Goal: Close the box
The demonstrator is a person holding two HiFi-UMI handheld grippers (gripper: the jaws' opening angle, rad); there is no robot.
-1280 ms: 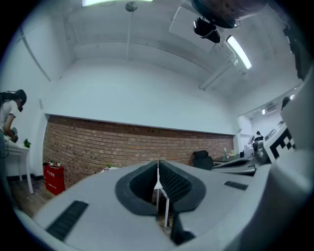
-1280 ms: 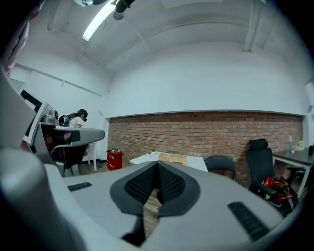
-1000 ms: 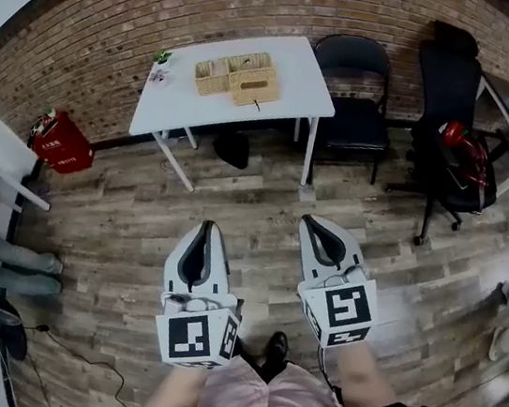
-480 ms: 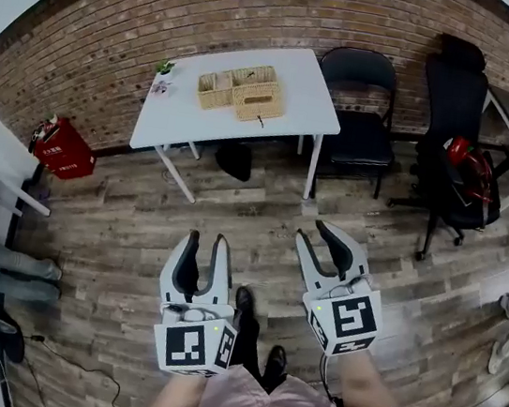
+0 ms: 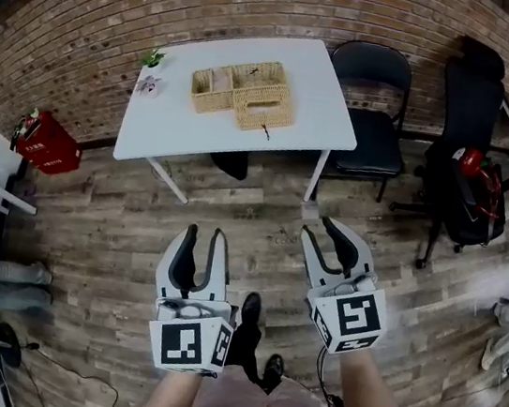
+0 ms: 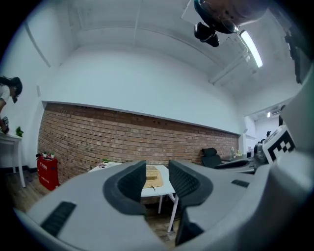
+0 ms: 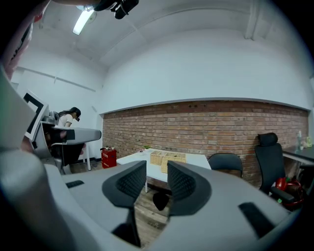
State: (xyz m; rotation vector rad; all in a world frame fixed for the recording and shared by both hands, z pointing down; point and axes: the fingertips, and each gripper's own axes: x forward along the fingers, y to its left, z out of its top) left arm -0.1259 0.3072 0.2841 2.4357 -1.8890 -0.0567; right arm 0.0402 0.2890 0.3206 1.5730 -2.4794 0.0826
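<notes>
Above the wooden floor (image 5: 111, 214), both grippers hang empty, short of the table.
Left gripper (image 5: 205, 238) and right gripper (image 5: 323, 236) have just been opening, jaws spread around nothing; the wicker box (image 5: 245, 91) sits on the white table (image 5: 167, 123), well apart from them.

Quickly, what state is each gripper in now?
Left gripper: open, jaws just opened, nothing between them.
Right gripper: open, jaws just opened, nothing between them.

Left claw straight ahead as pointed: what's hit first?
Nothing close. The left claw, just opened and empty, lines up with the white table and the wicker box on it; depth unclear.
</notes>
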